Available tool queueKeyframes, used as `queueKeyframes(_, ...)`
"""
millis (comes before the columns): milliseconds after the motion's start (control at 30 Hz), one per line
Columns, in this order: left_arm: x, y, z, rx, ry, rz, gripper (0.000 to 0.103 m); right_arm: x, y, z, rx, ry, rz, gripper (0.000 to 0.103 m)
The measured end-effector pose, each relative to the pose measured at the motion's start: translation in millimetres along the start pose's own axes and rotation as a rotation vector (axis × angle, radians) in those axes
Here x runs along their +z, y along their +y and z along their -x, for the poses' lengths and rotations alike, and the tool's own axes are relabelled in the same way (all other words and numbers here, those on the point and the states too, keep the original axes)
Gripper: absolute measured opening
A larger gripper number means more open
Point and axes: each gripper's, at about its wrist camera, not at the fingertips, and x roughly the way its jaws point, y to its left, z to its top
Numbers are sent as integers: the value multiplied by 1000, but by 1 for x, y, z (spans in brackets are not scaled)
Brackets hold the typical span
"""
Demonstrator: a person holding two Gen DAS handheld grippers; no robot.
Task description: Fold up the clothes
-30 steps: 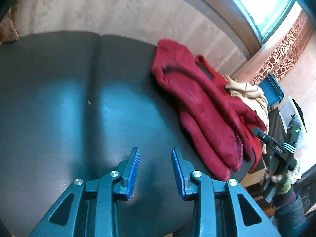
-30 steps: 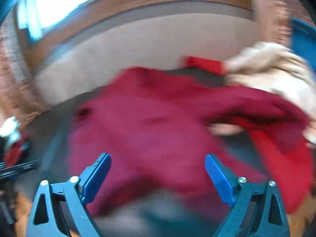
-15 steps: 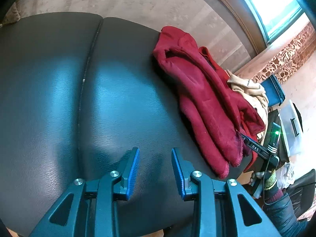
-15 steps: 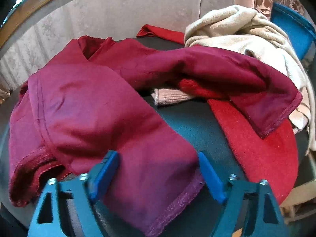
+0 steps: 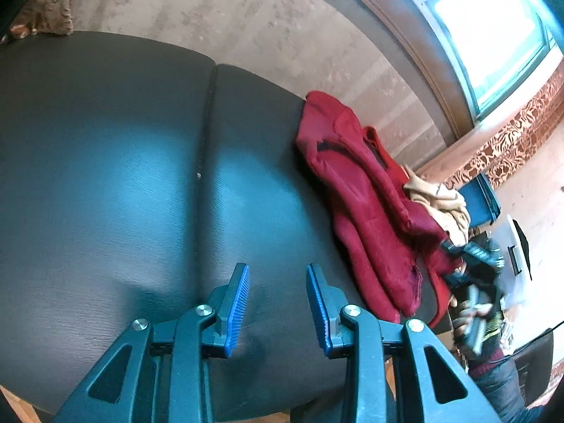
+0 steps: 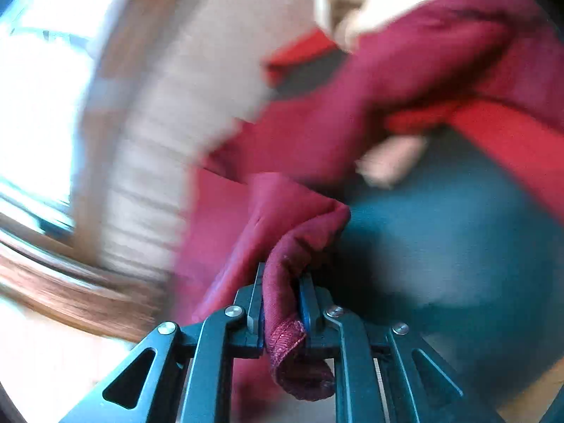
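I judged folding barely begun: my right gripper (image 6: 280, 312) had its jaws clenched on the maroon garment (image 6: 292, 232), my left gripper (image 5: 278, 308) gaped over bare worktop (image 5: 116, 176), nothing folded.

Bench (image 5: 105, 176): garment (image 5: 359, 211) heaped along its right edge, before the wall (image 5: 246, 28). Second garment (image 5: 440, 201) behind and right of it, partly beneath. Window (image 5: 493, 28) above, right. Left tool (image 5: 278, 303) over the near bench edge.

A lived-in home room. A wood-framed window (image 5: 493, 35) sits in a pale patterned papered wall (image 5: 246, 24), a floral curtain (image 5: 511, 144) hangs beside it, and loose clothes (image 5: 359, 194) lie heaped on a dark padded counter (image 5: 105, 176).
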Motion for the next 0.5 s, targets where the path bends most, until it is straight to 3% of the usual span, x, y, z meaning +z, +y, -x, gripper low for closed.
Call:
queueKeyframes(67, -1, 2, 3, -2, -27, 13, 33, -6, 32, -14, 121, 25, 32, 15)
queueKeyframes(133, -1, 2, 6, -6, -51, 25, 33, -29, 85, -49, 231, 104, 123, 15)
queueKeyframes(200, -3, -1, 8, -13, -71, 39, 33, -56, 129, -87, 309, 196, 197, 15)
queueKeyframes(300, -6, -1, 13, -12, -84, 53, 33, -104, 163, -140, 351, 325, 257, 19)
queueKeyframes(367, -10, 3, 18, 6, -96, 57, 34, -135, 169, -166, 349, 415, 257, 37)
queueKeyframes(400, -12, 6, 20, 17, -105, 61, 34, -148, 169, -175, 339, 447, 262, 57)
queueKeyframes(433, -13, 10, 22, 26, -114, 74, 34, -156, 167, -177, 340, 462, 265, 69)
queueKeyframes(500, -13, 19, 23, 45, -123, 113, 34, -164, 162, -176, 340, 487, 267, 72)
